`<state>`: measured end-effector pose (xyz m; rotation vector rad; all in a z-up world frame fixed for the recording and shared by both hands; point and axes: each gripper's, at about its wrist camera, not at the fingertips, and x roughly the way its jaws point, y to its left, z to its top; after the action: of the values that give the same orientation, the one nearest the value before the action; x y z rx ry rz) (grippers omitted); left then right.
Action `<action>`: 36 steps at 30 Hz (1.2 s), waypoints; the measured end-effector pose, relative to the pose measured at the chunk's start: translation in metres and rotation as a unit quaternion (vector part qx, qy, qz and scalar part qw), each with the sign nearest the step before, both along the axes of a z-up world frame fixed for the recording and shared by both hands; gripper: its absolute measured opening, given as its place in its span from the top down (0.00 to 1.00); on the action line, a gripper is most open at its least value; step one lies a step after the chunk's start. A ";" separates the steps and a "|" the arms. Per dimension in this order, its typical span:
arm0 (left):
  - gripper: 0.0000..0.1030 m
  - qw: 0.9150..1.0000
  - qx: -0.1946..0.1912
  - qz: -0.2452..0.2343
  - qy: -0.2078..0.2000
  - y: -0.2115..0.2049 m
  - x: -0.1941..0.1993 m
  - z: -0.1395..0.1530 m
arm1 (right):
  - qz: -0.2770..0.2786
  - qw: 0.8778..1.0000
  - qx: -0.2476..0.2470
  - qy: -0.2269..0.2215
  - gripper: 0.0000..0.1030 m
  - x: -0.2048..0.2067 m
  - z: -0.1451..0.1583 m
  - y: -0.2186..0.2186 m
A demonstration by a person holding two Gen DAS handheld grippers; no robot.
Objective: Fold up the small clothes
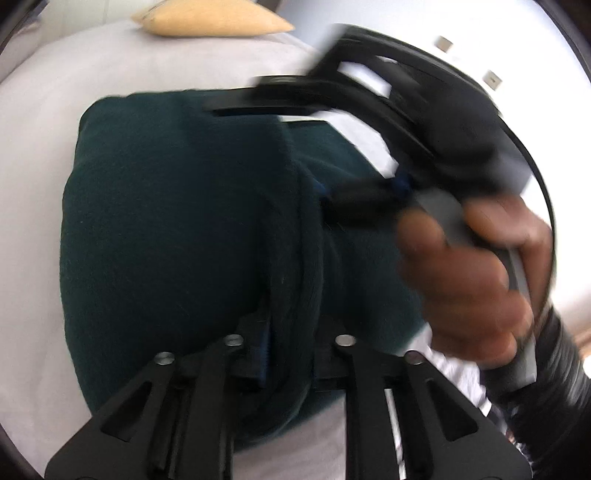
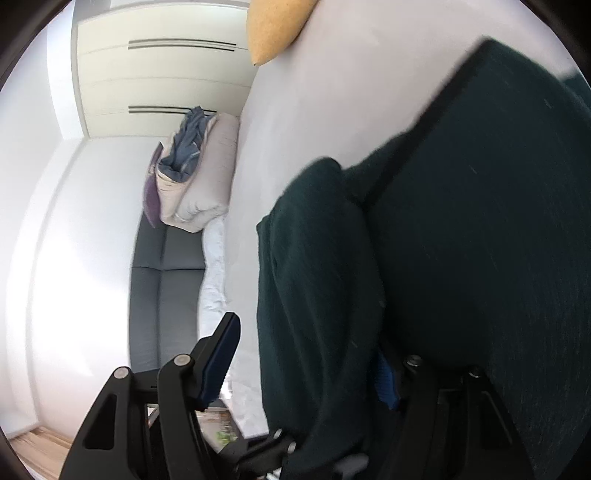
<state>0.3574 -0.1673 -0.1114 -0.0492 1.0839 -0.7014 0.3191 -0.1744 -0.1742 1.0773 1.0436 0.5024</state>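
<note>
The dark green garment (image 1: 177, 221) lies partly folded on the bed (image 1: 44, 110); left tool (image 1: 288, 354) slightly parted around its fold; right tool (image 2: 310, 369) gapes around a hanging edge; final folds remain.

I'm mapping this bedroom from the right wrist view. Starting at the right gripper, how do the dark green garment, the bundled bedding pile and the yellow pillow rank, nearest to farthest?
1. Dark green garment: draped between the fingers of the right gripper, on the bed.
2. Bundled bedding pile: left, beside the bed.
3. Yellow pillow: top, at the bed's far end.
</note>
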 end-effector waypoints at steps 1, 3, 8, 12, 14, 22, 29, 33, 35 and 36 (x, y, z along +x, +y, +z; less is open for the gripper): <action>0.62 1.000 -0.007 -0.006 -0.002 0.002 -0.005 0.002 | 0.004 1.000 -0.012 -0.002 0.40 0.002 0.002 0.001; 0.25 1.000 -0.026 -0.012 0.003 0.008 -0.014 0.007 | 0.012 0.999 -0.040 -0.001 0.52 0.006 0.005 0.006; 0.23 0.995 -0.094 -0.020 0.012 0.044 -0.033 0.012 | 0.019 0.996 -0.081 0.002 0.70 0.008 0.002 0.008; 0.23 0.991 -0.129 0.019 0.045 0.082 -0.023 -0.006 | 0.012 0.997 -0.072 -0.004 0.70 0.016 0.001 0.006; 0.23 0.987 -0.151 0.024 0.050 0.092 -0.026 -0.006 | 0.007 0.996 -0.084 -0.014 0.72 0.017 0.003 0.005; 0.23 0.981 -0.191 0.041 -0.009 0.122 -0.039 0.021 | 0.001 0.988 -0.153 -0.032 0.88 0.009 0.016 -0.004; 0.23 0.980 -0.194 0.040 0.004 0.130 -0.034 0.012 | -0.006 0.966 -0.240 -0.095 0.88 -0.006 0.062 -0.033; 0.23 0.984 -0.176 0.028 0.001 0.142 -0.028 0.007 | -0.003 0.958 -0.276 -0.080 0.88 -0.006 0.052 -0.051; 0.23 0.985 -0.173 0.023 0.001 0.132 -0.039 0.009 | -0.013 0.959 -0.278 -0.049 0.88 -0.007 0.031 -0.064; 0.23 0.985 -0.169 0.021 -0.002 0.135 -0.042 0.008 | -0.025 0.966 -0.255 -0.043 0.88 -0.012 0.021 -0.076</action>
<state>0.3155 -0.0327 -0.1031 -0.3600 0.9476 -0.8395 0.3075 -0.2502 -0.1533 0.6154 0.9946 0.2159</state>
